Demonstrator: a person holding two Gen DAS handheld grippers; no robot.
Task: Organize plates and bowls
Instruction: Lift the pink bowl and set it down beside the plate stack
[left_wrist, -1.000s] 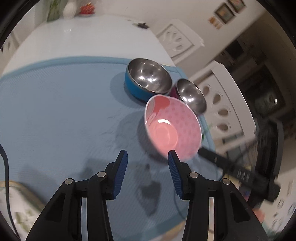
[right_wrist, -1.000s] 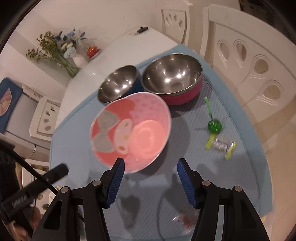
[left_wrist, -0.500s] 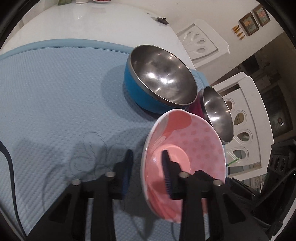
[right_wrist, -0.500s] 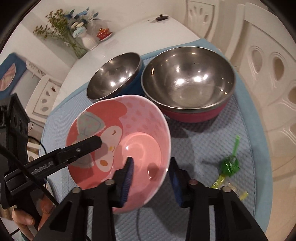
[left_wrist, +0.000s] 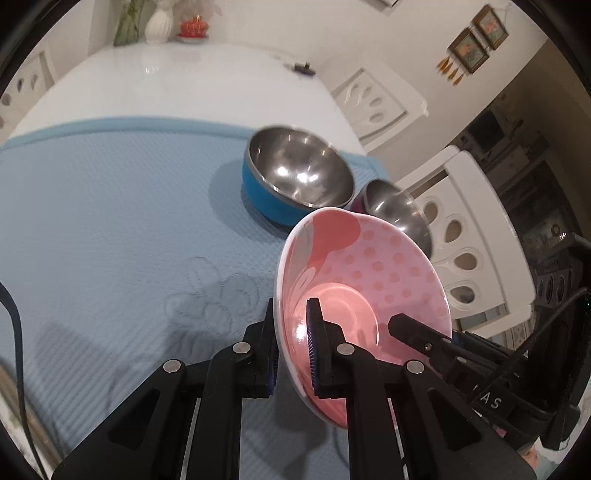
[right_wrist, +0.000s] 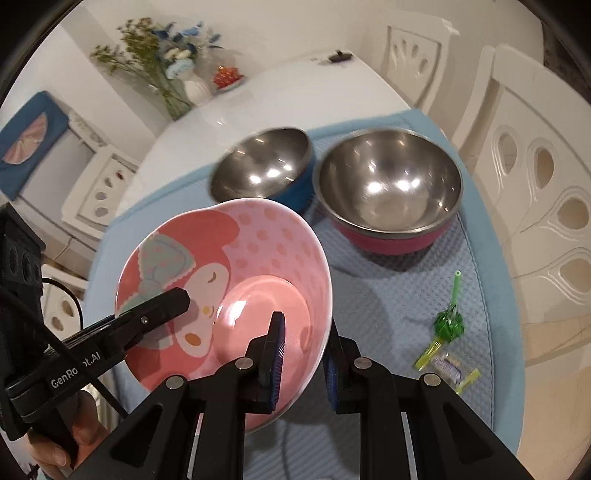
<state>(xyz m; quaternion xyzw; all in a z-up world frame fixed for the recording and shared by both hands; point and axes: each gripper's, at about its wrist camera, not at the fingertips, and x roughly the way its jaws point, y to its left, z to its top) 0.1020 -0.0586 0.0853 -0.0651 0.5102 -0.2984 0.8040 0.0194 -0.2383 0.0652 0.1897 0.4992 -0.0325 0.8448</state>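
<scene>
Two hand-held grippers, left (left_wrist: 291, 343) and right (right_wrist: 304, 356), are clamping opposite rims of the tilted pink bowl (right_wrist: 255, 258); open mat (left_wrist: 110, 221) lying to its left.

Each gripper, the left gripper (left_wrist: 291, 343) and the right gripper (right_wrist: 304, 356), is built of matte black plastic arms fastened with round silver screws, and the fingers (right_wrist: 277, 345) are faced with ribbed blue pads. White lettering is printed along one arm at the lower left, and a black cable (left_wrist: 16, 354) is seen at the left edge.
</scene>
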